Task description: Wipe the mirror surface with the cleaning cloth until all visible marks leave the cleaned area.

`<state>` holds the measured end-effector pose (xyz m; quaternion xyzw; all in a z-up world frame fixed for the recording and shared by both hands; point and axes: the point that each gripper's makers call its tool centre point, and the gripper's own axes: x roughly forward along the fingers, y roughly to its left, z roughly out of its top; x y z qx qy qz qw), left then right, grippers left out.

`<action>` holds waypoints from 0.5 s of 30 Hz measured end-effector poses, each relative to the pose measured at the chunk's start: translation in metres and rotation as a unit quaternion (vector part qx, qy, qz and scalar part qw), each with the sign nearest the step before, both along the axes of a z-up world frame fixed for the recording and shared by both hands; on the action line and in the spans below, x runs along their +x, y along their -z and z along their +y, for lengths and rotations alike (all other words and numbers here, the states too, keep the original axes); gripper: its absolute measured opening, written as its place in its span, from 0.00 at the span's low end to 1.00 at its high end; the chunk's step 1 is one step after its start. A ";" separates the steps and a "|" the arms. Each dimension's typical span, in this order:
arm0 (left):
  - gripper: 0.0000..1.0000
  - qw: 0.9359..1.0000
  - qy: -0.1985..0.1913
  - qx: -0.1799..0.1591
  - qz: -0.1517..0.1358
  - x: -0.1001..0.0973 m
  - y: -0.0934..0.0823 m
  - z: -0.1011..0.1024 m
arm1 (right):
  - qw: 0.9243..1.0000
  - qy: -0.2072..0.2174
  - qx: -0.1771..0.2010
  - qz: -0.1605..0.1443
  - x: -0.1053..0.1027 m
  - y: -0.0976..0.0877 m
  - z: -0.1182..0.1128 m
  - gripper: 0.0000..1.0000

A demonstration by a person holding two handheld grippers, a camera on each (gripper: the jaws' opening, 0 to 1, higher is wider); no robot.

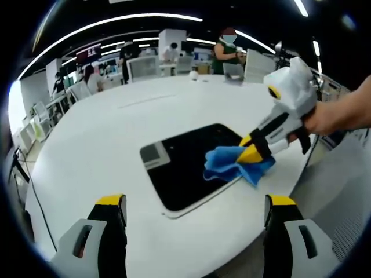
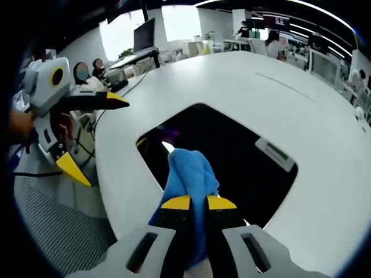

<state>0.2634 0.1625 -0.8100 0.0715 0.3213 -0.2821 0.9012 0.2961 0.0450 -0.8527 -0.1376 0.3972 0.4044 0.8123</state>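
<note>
- left gripper view: the left gripper (image 1: 194, 217) rises at the bottom of the frame with its jaws spread wide and nothing between them, hovering over the white table (image 1: 87, 150).
- the mirror (image 1: 179, 168), a dark rounded-corner slab with a thin pale edge, lies flat at centre frame near the table's lower-right rim; a small grey label sits at its left corner.
- at centre right, the right gripper (image 1: 253, 149), in a person's hand (image 1: 333, 116), clamps the blue cleaning cloth (image 1: 235, 166), soft and crumpled, on the mirror's right edge.
- risk: the mirror looks smooth and unheld; a sideways wipe could slide it toward the table rim.
- right gripper view: the right gripper at bottom centre has its yellow-tipped jaws closed on the cloth's bunched fold, which stands up over the glossy black mirror at mid frame.
- risk: the cloth is bunched, so little of it may touch the glass, leaving marks; a hard jaw tip could scrape it.
- the left gripper shows at the left edge, open and off the table.
</note>
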 end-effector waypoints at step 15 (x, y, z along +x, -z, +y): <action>0.99 1.000 -0.002 0.001 0.002 0.000 0.001 0.000 | 1.000 -0.003 0.007 0.003 -0.012 -0.001 0.000 0.03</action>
